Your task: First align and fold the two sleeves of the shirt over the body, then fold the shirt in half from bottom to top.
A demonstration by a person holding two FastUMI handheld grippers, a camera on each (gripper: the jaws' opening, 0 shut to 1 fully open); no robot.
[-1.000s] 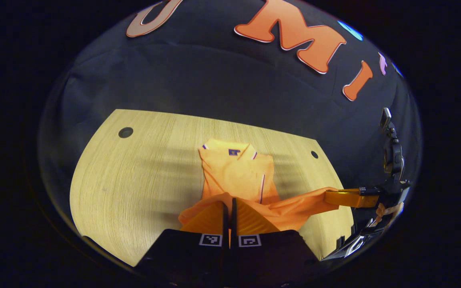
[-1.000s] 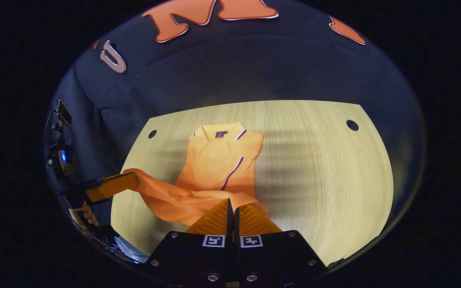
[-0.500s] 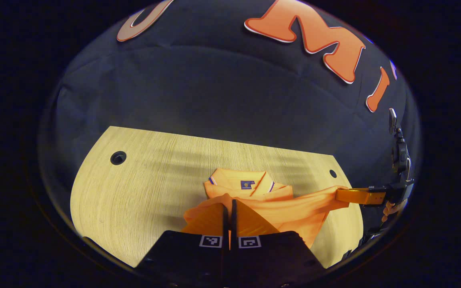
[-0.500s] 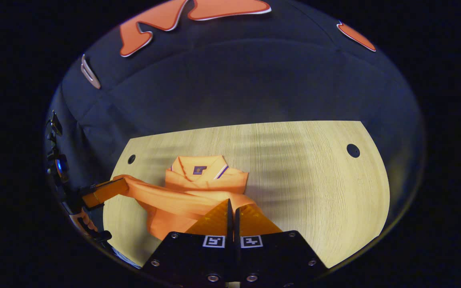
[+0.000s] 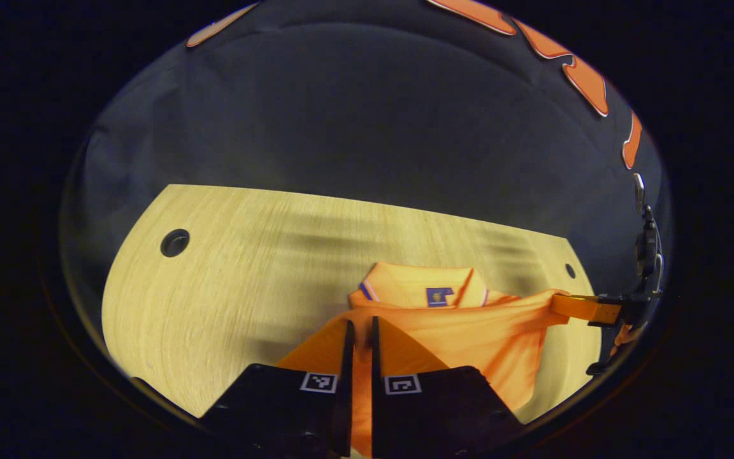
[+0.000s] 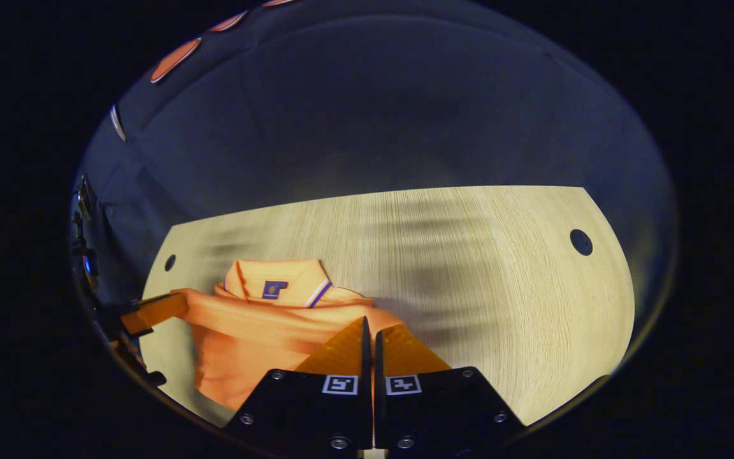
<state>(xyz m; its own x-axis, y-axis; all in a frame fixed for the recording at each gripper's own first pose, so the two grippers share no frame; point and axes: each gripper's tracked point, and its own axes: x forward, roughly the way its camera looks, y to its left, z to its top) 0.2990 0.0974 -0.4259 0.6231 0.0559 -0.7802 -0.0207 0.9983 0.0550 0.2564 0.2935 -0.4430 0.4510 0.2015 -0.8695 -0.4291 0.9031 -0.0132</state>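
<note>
No word, brand or number can be read here; the small dark neck label [image 5: 439, 296] inside the collar of the orange polo shirt [image 5: 469, 331] bears a tiny emblem, too small to make out in the left gripper view; the same label [image 6: 271, 289] in the right gripper view is just as illegible; square black-and-white coded markers [image 5: 360, 383] sit in a pair on the body of the left gripper [image 5: 359, 331], and a like pair [image 6: 371, 384] on the right gripper [image 6: 370, 331]; they are patterns, not text.
</note>
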